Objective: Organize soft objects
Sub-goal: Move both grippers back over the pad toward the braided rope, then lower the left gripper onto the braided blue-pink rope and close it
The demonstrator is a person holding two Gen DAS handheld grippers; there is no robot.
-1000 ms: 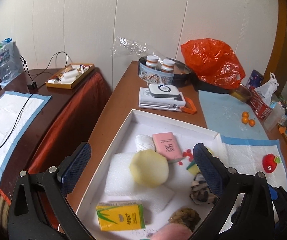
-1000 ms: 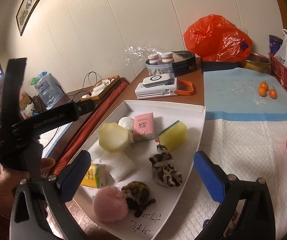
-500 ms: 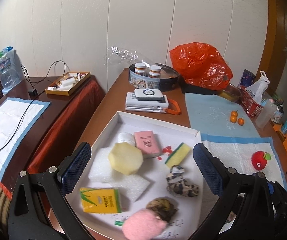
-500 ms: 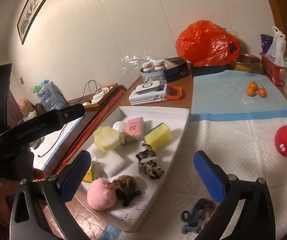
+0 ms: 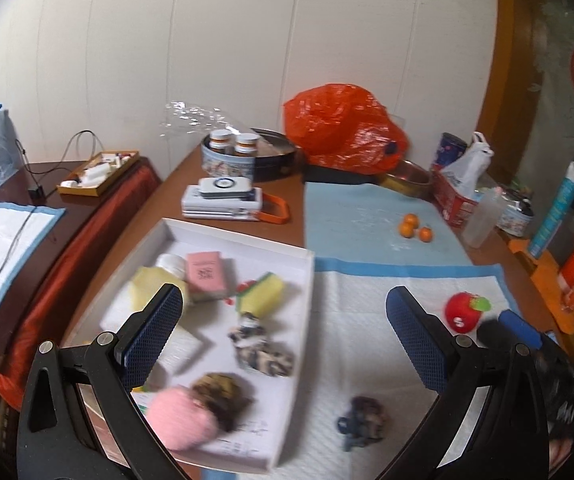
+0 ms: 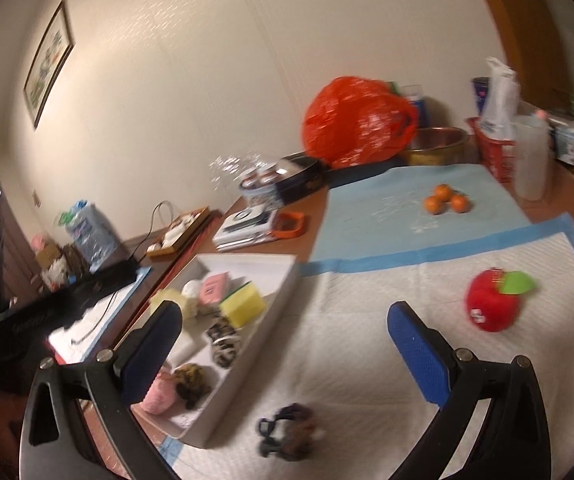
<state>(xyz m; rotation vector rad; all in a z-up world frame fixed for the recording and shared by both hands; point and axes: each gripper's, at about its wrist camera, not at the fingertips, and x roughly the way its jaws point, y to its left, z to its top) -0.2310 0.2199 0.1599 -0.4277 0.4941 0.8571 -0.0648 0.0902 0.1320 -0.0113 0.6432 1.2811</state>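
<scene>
While both the left gripper (image 5: 283,344) and right gripper (image 6: 285,354) hang spread and empty, the dark scrunchie (image 6: 287,430) lies on the white pad at 6 o'clock beside the tray (image 6: 247,354), so a hasty pinch could snag the pad.

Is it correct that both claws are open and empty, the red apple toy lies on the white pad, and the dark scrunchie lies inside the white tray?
Not quite. The dark scrunchie lies outside the white tray, on the white pad beside it, as the right wrist view shows. The rest holds: the left claw and right claw are open and empty, and the red apple toy lies on the pad.
</scene>
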